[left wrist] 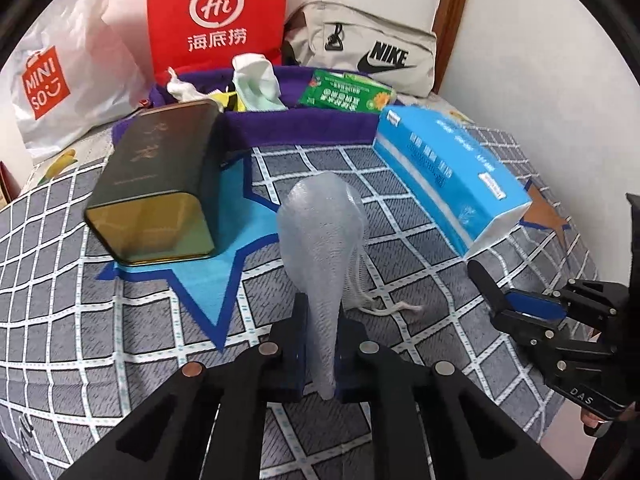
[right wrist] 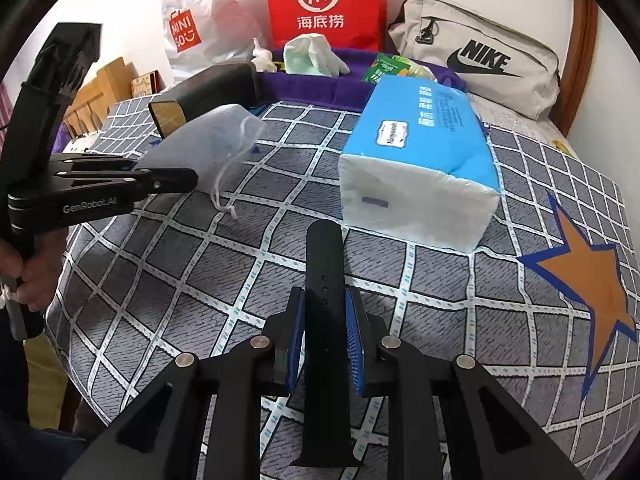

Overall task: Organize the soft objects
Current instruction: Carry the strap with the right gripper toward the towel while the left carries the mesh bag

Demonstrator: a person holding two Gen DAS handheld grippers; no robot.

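Observation:
My left gripper (left wrist: pixel 322 344) is shut on a pale mesh drawstring pouch (left wrist: pixel 322 232) and holds it up over the checked cloth; the pouch also shows in the right wrist view (right wrist: pixel 208 148), with its cord hanging down. My right gripper (right wrist: pixel 325 340) is shut on a black watch strap (right wrist: pixel 325 276) that sticks forward between the blue pads. A purple fabric tray (left wrist: pixel 304 124) at the back holds a pale green glove (left wrist: pixel 256 84), white cloth and a green packet (left wrist: pixel 348 94).
A dark tin box (left wrist: pixel 156 176) lies left of the pouch. A blue tissue pack (left wrist: pixel 448 168) lies at the right. Behind the tray stand a red bag (left wrist: pixel 218 12), a white Miniso bag (left wrist: pixel 60 80) and a grey Nike pouch (left wrist: pixel 368 48).

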